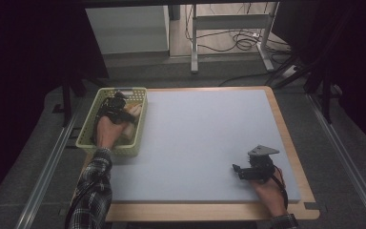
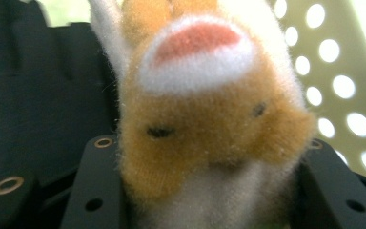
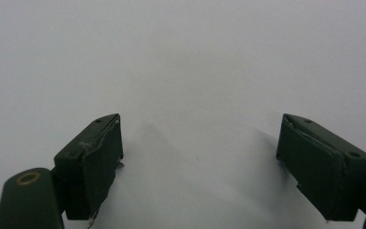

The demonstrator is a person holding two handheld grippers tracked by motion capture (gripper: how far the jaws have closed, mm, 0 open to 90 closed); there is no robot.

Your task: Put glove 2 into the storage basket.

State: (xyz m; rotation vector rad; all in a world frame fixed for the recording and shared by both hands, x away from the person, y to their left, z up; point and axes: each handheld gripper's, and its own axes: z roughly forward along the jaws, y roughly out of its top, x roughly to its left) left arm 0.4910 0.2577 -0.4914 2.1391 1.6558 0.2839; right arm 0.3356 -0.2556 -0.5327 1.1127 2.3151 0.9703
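Gripping a plush toy inside the basket, the left tongs.

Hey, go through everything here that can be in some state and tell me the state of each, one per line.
Left claw: inside the basket, jaws on either side of the plush toy, seemingly shut on it.
Plush toy: in the basket, between the left claw's jaws.
Basket: upright at the mat's left edge, holding the toy.
Right claw: open, nothing in it, over the bare mat.
Mat: flat on the table.
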